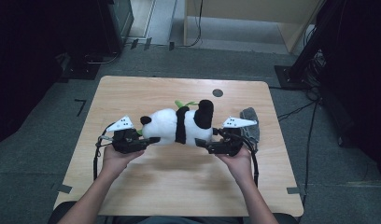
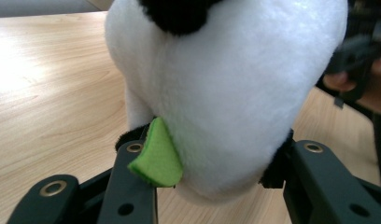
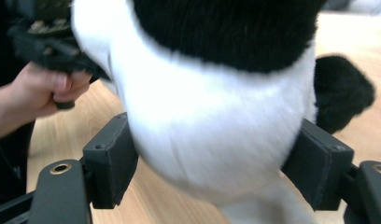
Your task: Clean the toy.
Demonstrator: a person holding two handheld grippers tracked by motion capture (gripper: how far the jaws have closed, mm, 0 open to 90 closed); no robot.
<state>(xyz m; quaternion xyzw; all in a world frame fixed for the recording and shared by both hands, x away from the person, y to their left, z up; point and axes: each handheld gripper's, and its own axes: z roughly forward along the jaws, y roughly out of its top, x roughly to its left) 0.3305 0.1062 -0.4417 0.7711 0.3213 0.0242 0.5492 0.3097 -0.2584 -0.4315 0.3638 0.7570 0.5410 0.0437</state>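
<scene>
In the high view the panda (image 1: 179, 125) lies lengthwise across the middle of the table (image 1: 132, 93), with the left gripper (image 1: 149, 140) at one end and the right gripper (image 1: 202, 143) at the other, both hands low behind them. To carry it well, I judge both hands should rise together and level, since the soft body will sag between two end grips. A grey cloth (image 1: 250, 122) lies just beside the right gripper, and a small dark hole (image 1: 217, 92) sits near the table's far edge; around the table is grey carpet, cables and dark stands. In the left gripper view the jaws stand fairly wide, pressed into the white plush on both sides, a green leaf (image 2: 157, 158) folded against one of them; squeezing harder would only bunch the fabric. In the right gripper view the jaws likewise clasp the white body below its black band, the pads (image 3: 109, 158) sunk into the pile, wood grain beneath.
</scene>
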